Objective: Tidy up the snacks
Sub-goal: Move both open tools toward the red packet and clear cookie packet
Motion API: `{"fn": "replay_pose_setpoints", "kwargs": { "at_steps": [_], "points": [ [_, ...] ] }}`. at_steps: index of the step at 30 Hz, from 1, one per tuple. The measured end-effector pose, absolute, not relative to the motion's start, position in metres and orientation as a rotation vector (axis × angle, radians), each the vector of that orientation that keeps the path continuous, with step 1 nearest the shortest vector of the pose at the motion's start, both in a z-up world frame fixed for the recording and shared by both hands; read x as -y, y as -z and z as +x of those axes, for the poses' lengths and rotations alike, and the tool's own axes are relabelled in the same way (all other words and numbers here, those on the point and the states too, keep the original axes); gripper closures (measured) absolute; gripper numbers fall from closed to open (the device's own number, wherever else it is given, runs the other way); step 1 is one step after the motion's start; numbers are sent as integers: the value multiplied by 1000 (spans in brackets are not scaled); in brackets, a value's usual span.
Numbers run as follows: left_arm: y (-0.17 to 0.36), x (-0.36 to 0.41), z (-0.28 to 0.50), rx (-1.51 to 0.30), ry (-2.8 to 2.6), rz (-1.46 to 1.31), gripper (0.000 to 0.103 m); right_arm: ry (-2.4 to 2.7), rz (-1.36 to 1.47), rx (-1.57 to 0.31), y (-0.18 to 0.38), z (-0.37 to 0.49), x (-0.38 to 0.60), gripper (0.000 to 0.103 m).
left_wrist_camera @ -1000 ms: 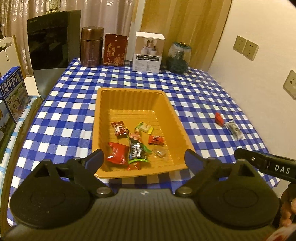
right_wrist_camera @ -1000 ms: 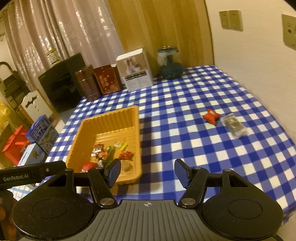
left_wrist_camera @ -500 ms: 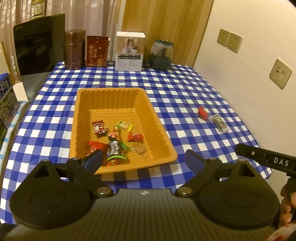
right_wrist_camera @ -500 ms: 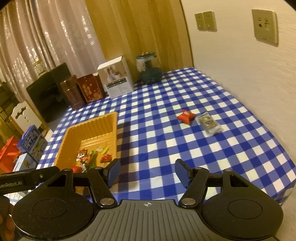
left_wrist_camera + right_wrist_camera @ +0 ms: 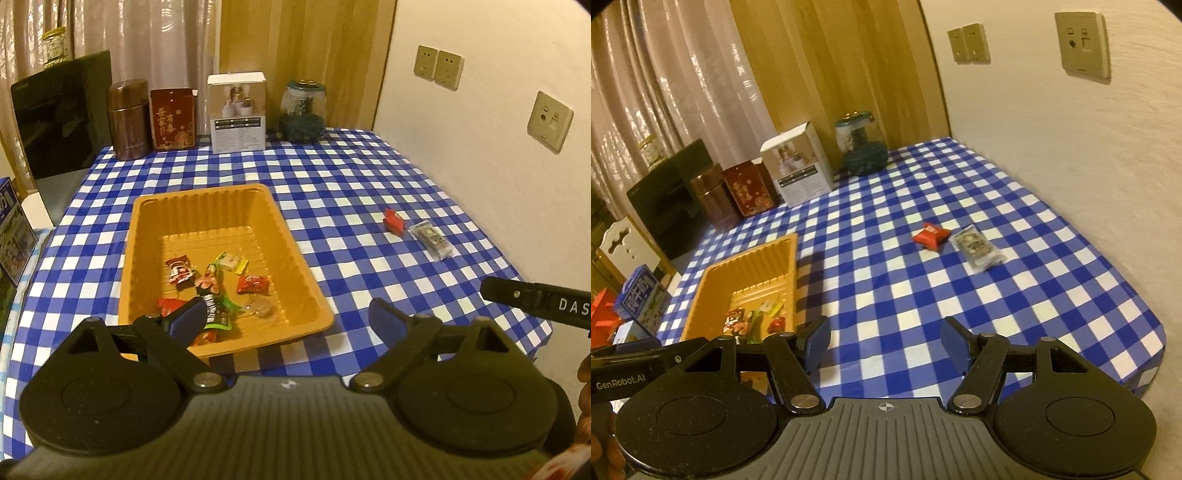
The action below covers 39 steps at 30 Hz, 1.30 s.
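Observation:
An orange tray (image 5: 295, 254) (image 5: 716, 271) sits on the blue-checked tablecloth and holds several wrapped snacks (image 5: 216, 291). Off to its right, near the wall, a small red packet (image 5: 393, 221) (image 5: 931, 235) lies beside a clear grey packet (image 5: 430, 240) (image 5: 977, 249). My left gripper (image 5: 288, 317) hangs open above the tray's near edge, nothing between its fingers. My right gripper (image 5: 884, 339) is open too, over bare cloth well short of the two loose packets. Its black body pokes into the left wrist view at the right.
Along the table's back stand a brown canister (image 5: 127, 120), a red tin (image 5: 173, 118), a white box (image 5: 237, 112) and a glass jar (image 5: 303, 110). A dark screen (image 5: 61, 114) and a blue carton (image 5: 642, 295) sit to the left. The wall runs close along the right table edge.
Both views have swung to the right: the tray drifted left in each, and the red and grey packets came nearer the middle of the right wrist view. Both grippers stayed open.

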State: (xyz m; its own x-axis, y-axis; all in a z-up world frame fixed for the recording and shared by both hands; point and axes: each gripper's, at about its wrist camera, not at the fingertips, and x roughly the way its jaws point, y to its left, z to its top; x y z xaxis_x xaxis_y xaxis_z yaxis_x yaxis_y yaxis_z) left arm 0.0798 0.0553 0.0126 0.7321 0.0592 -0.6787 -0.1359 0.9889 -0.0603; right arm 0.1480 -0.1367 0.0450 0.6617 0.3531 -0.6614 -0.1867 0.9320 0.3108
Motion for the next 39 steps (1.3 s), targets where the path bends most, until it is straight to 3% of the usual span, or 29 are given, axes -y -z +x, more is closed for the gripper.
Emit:
{"fn": "replay_pose_setpoints", "kwargs": {
  "at_steps": [29, 39],
  "points": [
    [-1, 21, 148, -722, 70, -41, 10, -163, 253, -811, -21, 182, 208, 36],
    [14, 28, 190, -796, 95, -38, 10, -153, 209, -812, -6, 217, 221, 36]
  ]
}}
